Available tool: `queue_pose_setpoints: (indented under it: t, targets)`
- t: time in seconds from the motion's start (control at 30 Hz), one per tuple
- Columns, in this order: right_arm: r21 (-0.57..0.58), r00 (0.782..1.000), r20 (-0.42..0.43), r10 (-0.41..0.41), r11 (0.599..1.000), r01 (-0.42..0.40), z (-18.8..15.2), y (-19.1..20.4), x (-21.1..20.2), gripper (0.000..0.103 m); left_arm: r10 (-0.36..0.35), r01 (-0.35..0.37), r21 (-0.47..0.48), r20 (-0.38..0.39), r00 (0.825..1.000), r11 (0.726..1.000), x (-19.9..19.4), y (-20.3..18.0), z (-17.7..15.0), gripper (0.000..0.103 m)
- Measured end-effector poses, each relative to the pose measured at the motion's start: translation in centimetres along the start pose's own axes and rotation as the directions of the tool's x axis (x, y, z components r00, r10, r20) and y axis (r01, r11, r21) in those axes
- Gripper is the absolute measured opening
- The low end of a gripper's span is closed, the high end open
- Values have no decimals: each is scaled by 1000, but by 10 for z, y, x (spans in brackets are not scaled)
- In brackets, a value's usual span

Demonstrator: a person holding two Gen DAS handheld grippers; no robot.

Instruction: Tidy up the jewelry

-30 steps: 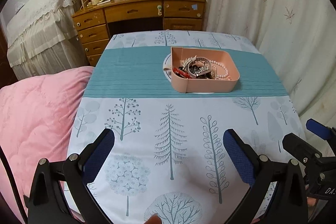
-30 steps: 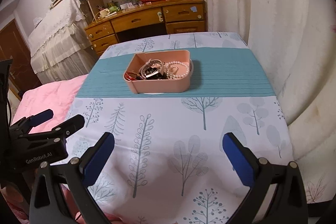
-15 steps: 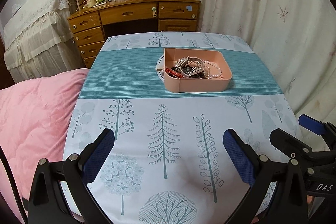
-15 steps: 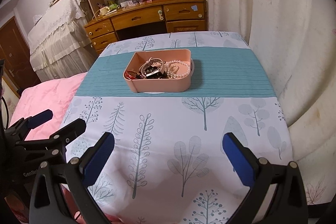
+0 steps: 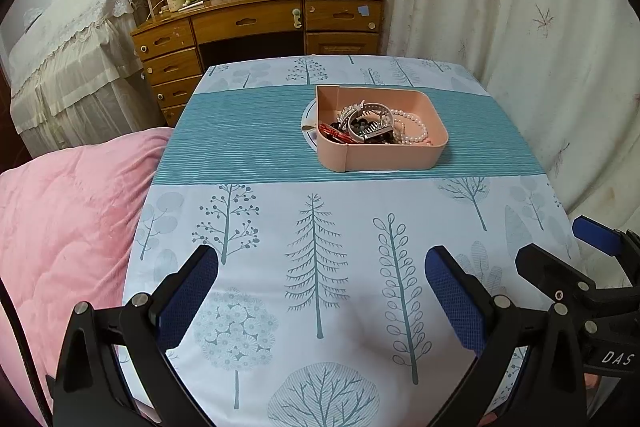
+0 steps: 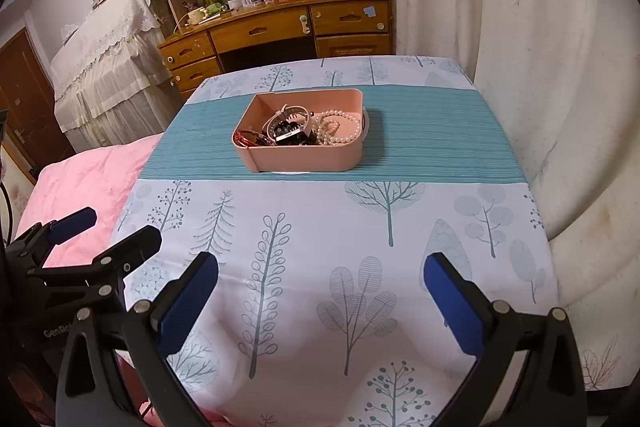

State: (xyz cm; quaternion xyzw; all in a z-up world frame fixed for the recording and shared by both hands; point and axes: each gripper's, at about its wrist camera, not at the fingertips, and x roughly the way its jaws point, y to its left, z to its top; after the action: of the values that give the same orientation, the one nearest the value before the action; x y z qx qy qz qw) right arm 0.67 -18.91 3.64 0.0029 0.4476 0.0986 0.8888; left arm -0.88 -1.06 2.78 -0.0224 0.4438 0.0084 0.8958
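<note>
Jewelry (image 5: pixel 376 127) all heaped in pink tray (image 5: pixel 436 141) at twelve o'clock on table (image 5: pixel 320 247), none outside; left gripper (image 5: pixel 322 291) and right gripper (image 6: pixel 320 291) wide, empty.

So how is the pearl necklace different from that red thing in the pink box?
The pearl necklace is white round beads, coiled at the right end of the pink box; the red piece is red and lies at the left end. The necklace takes up more room. Both sit loose in the same tangled pile.
</note>
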Motion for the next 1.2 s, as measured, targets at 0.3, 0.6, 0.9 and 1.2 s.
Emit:
queue_pose_setpoints:
  t: [0.3,0.6,0.9,1.2]
  targets:
    - [-1,1000,-2,-4,1000,4,1,1,1,103,-3,3,6,-1,1000,1000,0,-1,-1,102]
    - [-1,1000,-7,-5,1000,5,1,0,4,103,-3,3,8,-2,1000,1000,2,-1,-1,102]
    - [-1,1000,-8,-7,1000,7,1,0,4,103,-3,3,8,-2,1000,1000,1,1,-1,102]
    - [-2,1000,-8,-7,1000,7,1,0,4,103,-2,2,7,-5,1000,1000,2,1,-1,102]
